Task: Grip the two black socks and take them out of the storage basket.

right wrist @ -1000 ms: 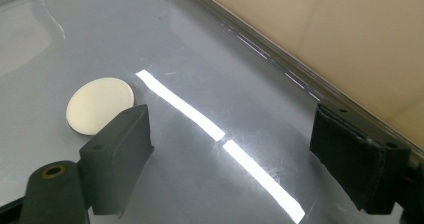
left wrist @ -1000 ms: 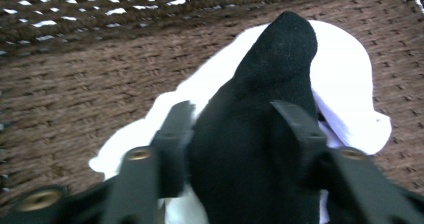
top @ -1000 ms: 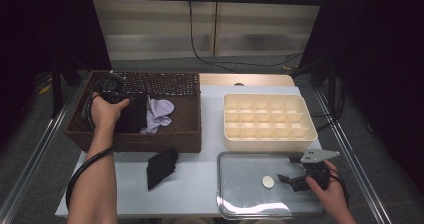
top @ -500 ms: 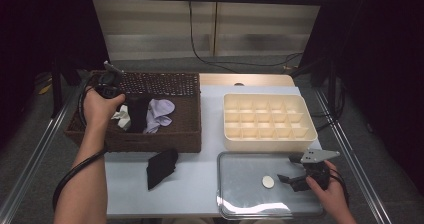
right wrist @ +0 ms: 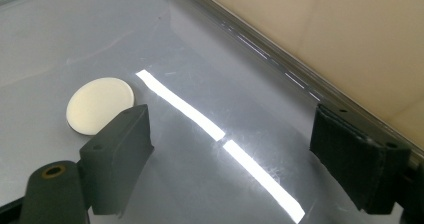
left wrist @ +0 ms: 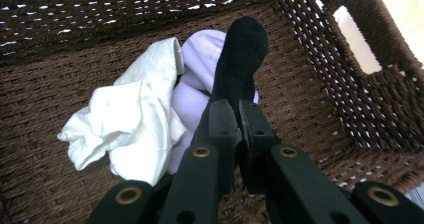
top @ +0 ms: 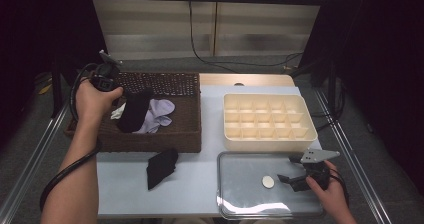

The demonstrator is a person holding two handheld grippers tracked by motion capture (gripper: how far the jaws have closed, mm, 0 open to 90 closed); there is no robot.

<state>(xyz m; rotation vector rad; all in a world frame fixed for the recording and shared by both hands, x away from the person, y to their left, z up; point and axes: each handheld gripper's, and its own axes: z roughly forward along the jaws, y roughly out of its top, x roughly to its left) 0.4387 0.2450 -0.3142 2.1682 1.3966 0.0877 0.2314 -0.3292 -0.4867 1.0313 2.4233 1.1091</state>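
My left gripper (top: 131,98) is raised over the brown wicker basket (top: 187,114) and is shut on a black sock (top: 134,112), which hangs down from its jaws. In the left gripper view the black sock (left wrist: 239,66) dangles above a white sock (left wrist: 132,119) and a lilac sock (left wrist: 200,49) lying in the basket (left wrist: 320,74). A second black sock (top: 161,166) lies on the table in front of the basket. My right gripper (top: 291,180) rests open on the metal tray (top: 240,204), beside a small cream disc (top: 268,182). The disc (right wrist: 100,104) lies just past one jaw.
A cream divided organiser box (top: 267,121) stands behind the tray at the right. The table's metal side rails (top: 35,154) run along both edges. A cable (top: 65,176) trails from my left gripper along the forearm.
My left gripper has risen from inside the basket and drawn back toward its rear left corner, lifting the black sock clear of the other socks. The right gripper has stayed still.
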